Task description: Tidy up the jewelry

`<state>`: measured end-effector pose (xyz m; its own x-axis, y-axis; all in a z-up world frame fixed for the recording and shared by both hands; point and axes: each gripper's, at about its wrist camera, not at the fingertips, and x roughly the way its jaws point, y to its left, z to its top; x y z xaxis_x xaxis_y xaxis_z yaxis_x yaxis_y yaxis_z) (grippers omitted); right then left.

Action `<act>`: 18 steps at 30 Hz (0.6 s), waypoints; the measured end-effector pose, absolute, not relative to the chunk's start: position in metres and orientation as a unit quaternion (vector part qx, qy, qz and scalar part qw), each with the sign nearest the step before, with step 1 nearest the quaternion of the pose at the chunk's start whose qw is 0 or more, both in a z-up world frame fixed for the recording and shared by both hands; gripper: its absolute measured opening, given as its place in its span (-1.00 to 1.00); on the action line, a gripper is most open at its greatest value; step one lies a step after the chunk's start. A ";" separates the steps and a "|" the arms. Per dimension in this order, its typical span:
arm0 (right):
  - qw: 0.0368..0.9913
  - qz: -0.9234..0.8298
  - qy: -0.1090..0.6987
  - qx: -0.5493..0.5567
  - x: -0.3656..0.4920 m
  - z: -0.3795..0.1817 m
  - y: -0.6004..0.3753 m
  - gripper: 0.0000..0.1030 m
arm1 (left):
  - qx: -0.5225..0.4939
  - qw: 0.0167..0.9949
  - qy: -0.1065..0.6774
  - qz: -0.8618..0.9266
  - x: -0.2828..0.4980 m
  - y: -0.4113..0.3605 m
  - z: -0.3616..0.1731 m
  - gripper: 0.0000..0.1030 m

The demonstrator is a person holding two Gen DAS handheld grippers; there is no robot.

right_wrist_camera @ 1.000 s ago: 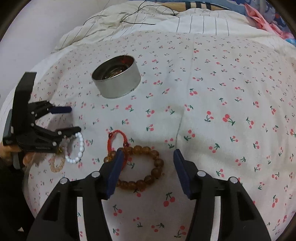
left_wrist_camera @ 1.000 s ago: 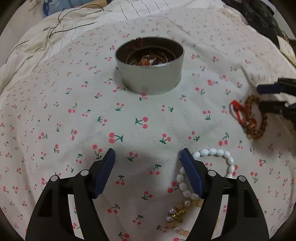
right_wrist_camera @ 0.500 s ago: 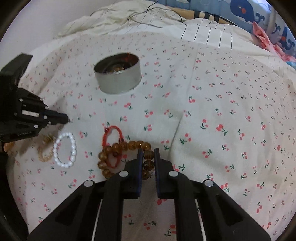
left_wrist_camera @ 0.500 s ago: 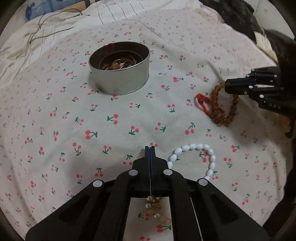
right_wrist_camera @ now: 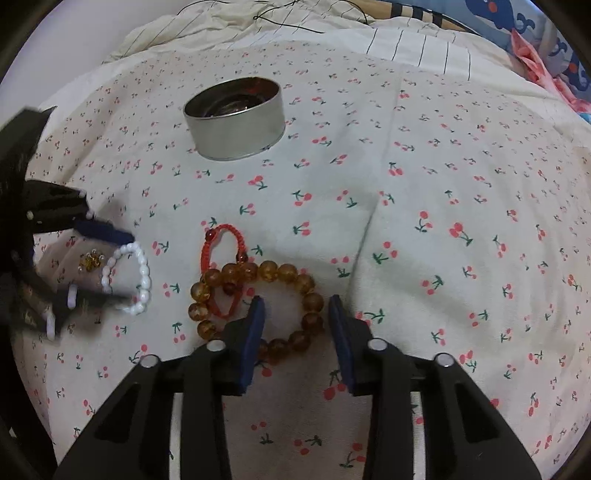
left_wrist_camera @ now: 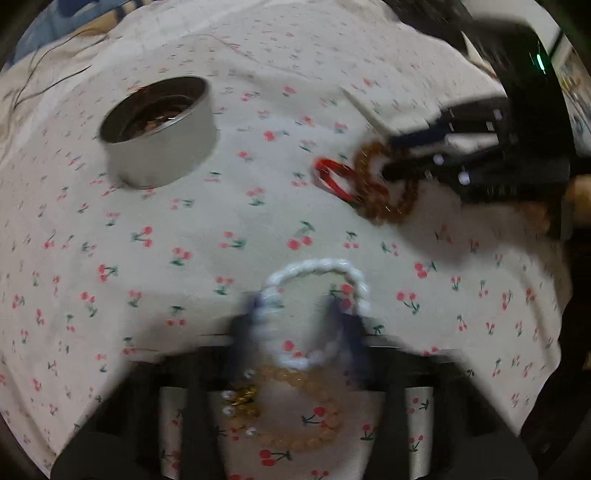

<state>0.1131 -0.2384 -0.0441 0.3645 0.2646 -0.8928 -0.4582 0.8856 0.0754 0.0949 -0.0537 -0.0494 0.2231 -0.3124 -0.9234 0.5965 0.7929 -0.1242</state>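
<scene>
A round metal tin (left_wrist_camera: pixel 159 129) with jewelry inside stands on the cherry-print cloth; it also shows in the right wrist view (right_wrist_camera: pixel 236 118). My left gripper (left_wrist_camera: pixel 295 317) is open, blurred, with its fingers on either side of the white bead bracelet (left_wrist_camera: pixel 317 280). A pale amber bracelet with pearls (left_wrist_camera: pixel 295 406) lies just behind it. My right gripper (right_wrist_camera: pixel 295 314) is open, straddling the right side of the brown amber bracelet (right_wrist_camera: pixel 295 280). A red cord bracelet (right_wrist_camera: pixel 221 251) overlaps that bracelet. The white bracelet (right_wrist_camera: pixel 142 277) and left gripper (right_wrist_camera: pixel 99 262) show at the left of the right wrist view.
The cloth (right_wrist_camera: pixel 443 221) covers a soft bed with folds. Striped bedding and a thin black cable (right_wrist_camera: pixel 295 22) lie behind the tin. Dark clothing (left_wrist_camera: pixel 443 14) sits at the far right of the left wrist view.
Both grippers were shut half a second ago and are open now. The left one moved onto the white bracelet; the right one moved forward around the brown beads.
</scene>
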 end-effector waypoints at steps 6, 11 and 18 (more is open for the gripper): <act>0.830 0.213 0.512 -0.057 0.118 -0.039 -0.250 -0.76 | 0.100 0.790 0.528 -0.297 0.095 -0.045 -0.034 -0.88; 0.843 0.230 0.486 0.011 0.120 -0.017 -0.270 -0.76 | 0.051 0.826 0.481 -0.291 0.094 -0.026 -0.003 -0.88; 0.847 0.272 0.448 0.085 0.118 0.014 -0.285 -0.76 | 0.031 0.858 0.427 -0.284 0.100 -0.020 0.033 -0.87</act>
<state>0.1184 -0.2854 0.0143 0.4499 0.5374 -0.7133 -0.3852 0.8374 0.3878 0.1000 -0.0202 0.0327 0.4731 -0.4605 -0.7511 0.5142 0.8366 -0.1890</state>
